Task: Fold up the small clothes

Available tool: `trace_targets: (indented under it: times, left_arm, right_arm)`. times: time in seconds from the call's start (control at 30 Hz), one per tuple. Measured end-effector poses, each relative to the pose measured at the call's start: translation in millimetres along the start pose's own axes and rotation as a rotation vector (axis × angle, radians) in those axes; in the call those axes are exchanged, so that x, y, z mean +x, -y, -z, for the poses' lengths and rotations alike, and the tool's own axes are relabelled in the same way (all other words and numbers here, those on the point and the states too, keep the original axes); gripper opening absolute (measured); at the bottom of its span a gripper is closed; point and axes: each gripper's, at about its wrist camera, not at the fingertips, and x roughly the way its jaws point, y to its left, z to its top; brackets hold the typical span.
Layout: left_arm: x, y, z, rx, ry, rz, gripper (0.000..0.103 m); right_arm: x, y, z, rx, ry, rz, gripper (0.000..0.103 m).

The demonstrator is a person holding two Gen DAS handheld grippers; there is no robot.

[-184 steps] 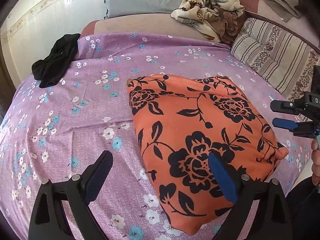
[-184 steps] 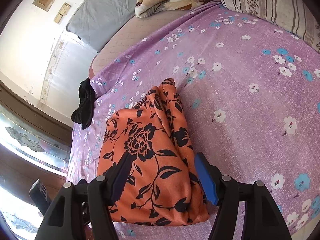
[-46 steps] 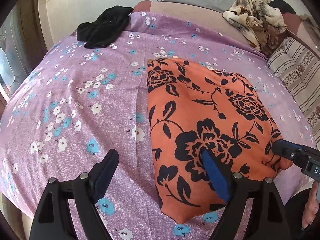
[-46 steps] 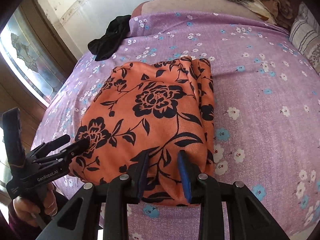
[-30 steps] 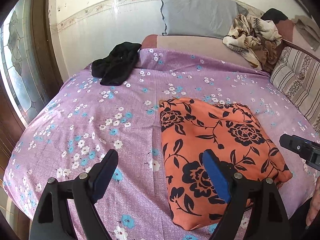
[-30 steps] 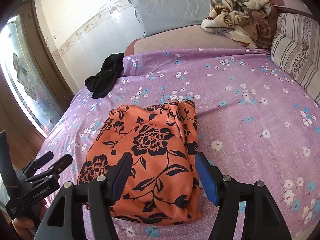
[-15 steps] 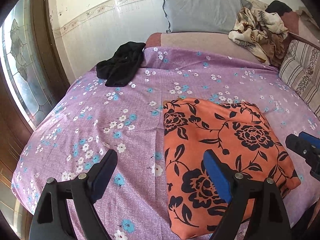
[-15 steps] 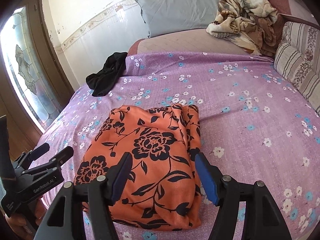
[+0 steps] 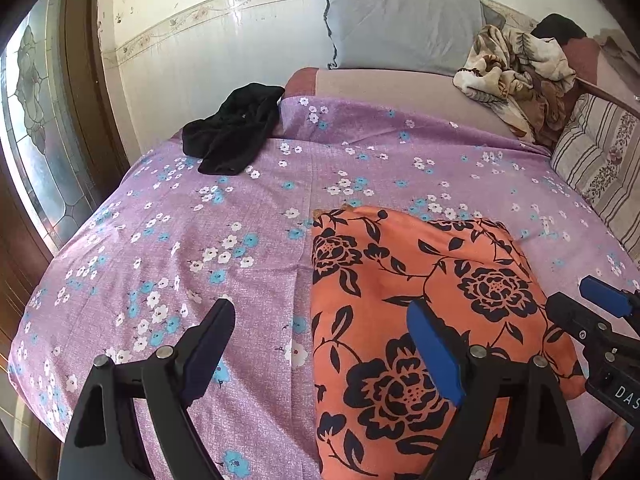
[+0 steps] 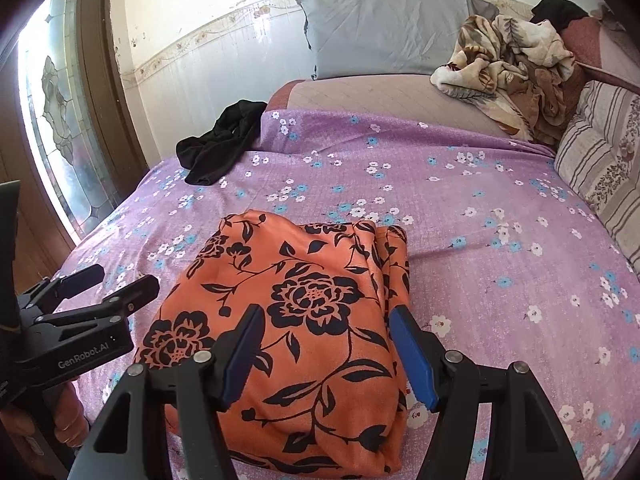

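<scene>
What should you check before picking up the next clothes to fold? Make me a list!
1. Orange flowered cloth folded flat on the purple bedsheet: ok.
2. Left gripper open, holding nothing: ok.
3. Right gripper open, holding nothing: ok.
4. Both grippers lifted off the orange cloth: ok, neither one touches it.
5. Next piece in sight: ok, the black garment lies crumpled at the far left corner.
6. Whether the black garment is small enough to fold alone: cannot tell.
</scene>
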Motion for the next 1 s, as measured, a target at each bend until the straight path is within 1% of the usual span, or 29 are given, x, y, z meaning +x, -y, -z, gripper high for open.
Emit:
trace_targets:
  times: [0.13,0.2,0.37,0.5,0.63,0.8,1.0]
  left_arm:
    - [2,-1,-2,0.002,-0.009,-0.001,0.088]
    - [4,-2,-2,-0.01,-0.024,0.011,0.088]
    - [7,-8,-2,-0.044,-0.042,0.012,0.088]
    - [8,-10,-1,-0.063,-0.059,0.032,0.088]
    - [9,-10,-1,-0.063,-0.07,0.03,0.088]
    - [15,-9,0,-0.063,-0.103,0.034,0.088]
    - [15,-11,0,-0.071,-0.109,0.033,0.088]
  right_arm:
    - [2,2,-1,0.011,-0.002,0.001,0.069]
    - [3,2,-2,0.014,-0.004,0.003,0.069]
    - [5,1,-1,0.013,-0.007,0.005,0.069]
    - [5,-2,0,0.004,-0.011,-0.004,0.069]
    - [5,-4,1,-0.006,-0.013,-0.008,0.069]
    - [6,-4,1,-0.002,-0.015,-0.011,0.069]
    - [6,-4,1,0.0,-0.019,-0.012,0.069]
